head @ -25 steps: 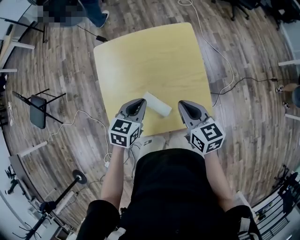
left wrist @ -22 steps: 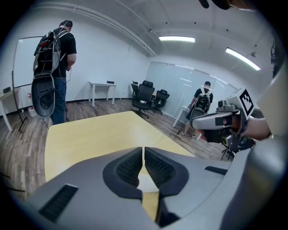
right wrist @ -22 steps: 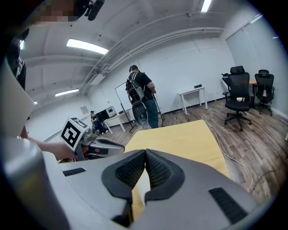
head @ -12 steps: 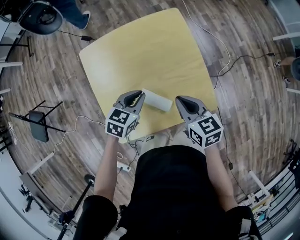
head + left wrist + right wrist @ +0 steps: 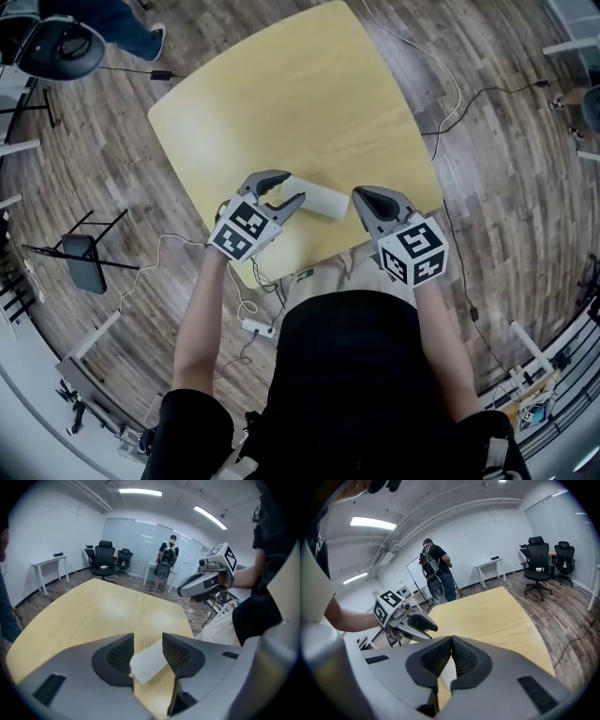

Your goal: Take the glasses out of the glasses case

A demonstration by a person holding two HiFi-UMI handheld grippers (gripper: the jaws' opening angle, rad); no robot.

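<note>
A white glasses case point(image 5: 320, 201) lies closed near the front edge of the yellow table point(image 5: 281, 103). My left gripper point(image 5: 289, 189) is at the case's left end and its jaws are opening. In the left gripper view the case point(image 5: 149, 663) shows between and just beyond the two pads point(image 5: 121, 654), which do not press on it. My right gripper point(image 5: 364, 197) hovers just right of the case with its jaws shut on nothing. In the right gripper view only a white sliver of the case point(image 5: 446, 676) shows below the shut jaws point(image 5: 451, 649). No glasses are visible.
The table stands on a wooden floor with cables point(image 5: 450, 84) trailing to the right and a power strip point(image 5: 255, 327) under the front edge. A folding stand point(image 5: 80, 261) is at the left. A person point(image 5: 165, 564) and office chairs point(image 5: 104, 558) are across the room.
Both grippers have sunk toward the table. The left gripper rolled and its jaws, shut before, now stand apart round the case's left end.
</note>
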